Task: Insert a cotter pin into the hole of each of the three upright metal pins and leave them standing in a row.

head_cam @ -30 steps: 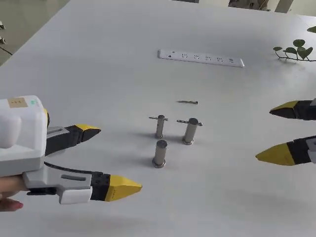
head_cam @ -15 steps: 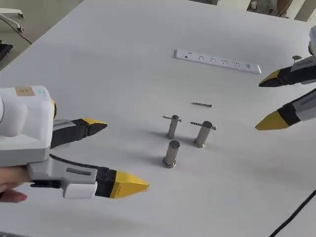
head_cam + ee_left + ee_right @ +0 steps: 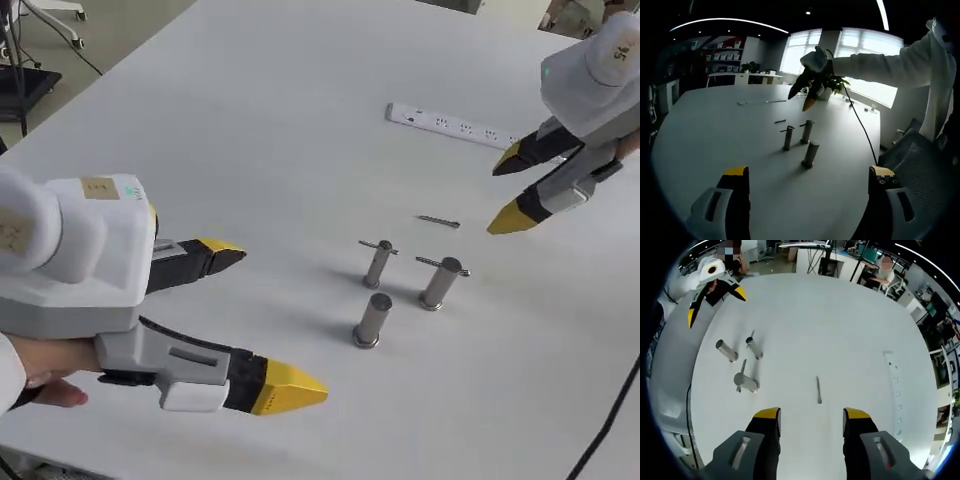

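Three short grey metal cylinder pins upright in a close triangle, far pin point(image 3: 377, 265) with a thin cotter pin point(image 3: 376, 246) crosswise through its top, right pin point(image 3: 438, 283) with a second cotter pin point(image 3: 441, 264) likewise, nearest pin point(image 3: 371, 320) bare, loose slender cotter pin point(image 3: 438, 221) lying flat beyond them.

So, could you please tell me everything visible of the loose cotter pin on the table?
The loose cotter pin is a thin, dark grey metal sliver lying flat on the white table, touching nothing else. It sits apart from the upright metal pins, between them and the white power strip. In the right gripper view it lies just ahead of the open fingers, in line with their gap. Its finer shape is unclear.
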Available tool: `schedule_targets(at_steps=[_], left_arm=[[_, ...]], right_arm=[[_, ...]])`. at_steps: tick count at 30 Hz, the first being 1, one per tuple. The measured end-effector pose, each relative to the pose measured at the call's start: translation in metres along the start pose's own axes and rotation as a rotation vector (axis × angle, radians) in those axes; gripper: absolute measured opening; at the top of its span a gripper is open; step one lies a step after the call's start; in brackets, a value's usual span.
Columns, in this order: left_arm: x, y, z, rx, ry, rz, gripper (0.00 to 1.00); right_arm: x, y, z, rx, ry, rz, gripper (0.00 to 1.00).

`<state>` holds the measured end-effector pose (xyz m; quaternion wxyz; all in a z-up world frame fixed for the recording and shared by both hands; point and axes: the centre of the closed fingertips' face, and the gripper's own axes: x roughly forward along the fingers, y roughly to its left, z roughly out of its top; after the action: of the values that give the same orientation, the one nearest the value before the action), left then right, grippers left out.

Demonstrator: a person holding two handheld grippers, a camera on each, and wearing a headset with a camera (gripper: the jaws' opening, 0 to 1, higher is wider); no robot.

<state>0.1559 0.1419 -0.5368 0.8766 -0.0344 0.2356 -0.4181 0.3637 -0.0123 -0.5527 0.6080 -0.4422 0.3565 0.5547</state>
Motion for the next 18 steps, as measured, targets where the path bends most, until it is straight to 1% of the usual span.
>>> schedule_targets(at_steps=[1, 2, 3, 5, 6, 8, 10, 13, 18], left_arm=[[0.0, 0.0, 0.0, -0.006, -0.004, -0.001, 0.99], [0.0, 0.0, 0.001, -0.008, -0.004, -0.002, 0.99], [0.0, 0.0, 0.0, -0.008, -0.005, -0.003, 0.99], [0.0, 0.001, 0.0, -0.012, -0.002, -0.002, 0.99], [0.0, 0.001, 0.0, -0.013, -0.003, -0.003, 0.99], [0.0, 0.0, 0.001, -0.018, -0.007, -0.009, 0.99], [-0.001, 0.001, 0.003, -0.018, -0.014, -0.008, 0.99], [-0.001, 0.004, 0.002, -0.032, -0.019, -0.007, 0.99], [-0.003, 0.005, 0.001, -0.036, -0.007, -0.007, 0.99]], right_arm=[[0.002, 0.003, 0.002, 0.008, 0.004, 0.008, 0.37], [0.005, 0.002, 0.003, 0.019, 0.005, 0.013, 0.33], [0.009, -0.003, 0.002, 0.035, 0.016, 0.006, 0.32], [0.016, -0.009, -0.002, 0.038, 0.054, 0.001, 0.34], [0.019, -0.01, -0.003, 0.032, 0.061, 0.001, 0.36], [0.026, -0.011, -0.004, 0.034, 0.068, 0.013, 0.36], [0.032, -0.008, -0.004, 0.036, 0.072, 0.035, 0.34], [0.04, -0.005, -0.003, 0.038, 0.076, 0.046, 0.33], [0.05, -0.002, -0.002, 0.046, 0.086, 0.069, 0.3]])
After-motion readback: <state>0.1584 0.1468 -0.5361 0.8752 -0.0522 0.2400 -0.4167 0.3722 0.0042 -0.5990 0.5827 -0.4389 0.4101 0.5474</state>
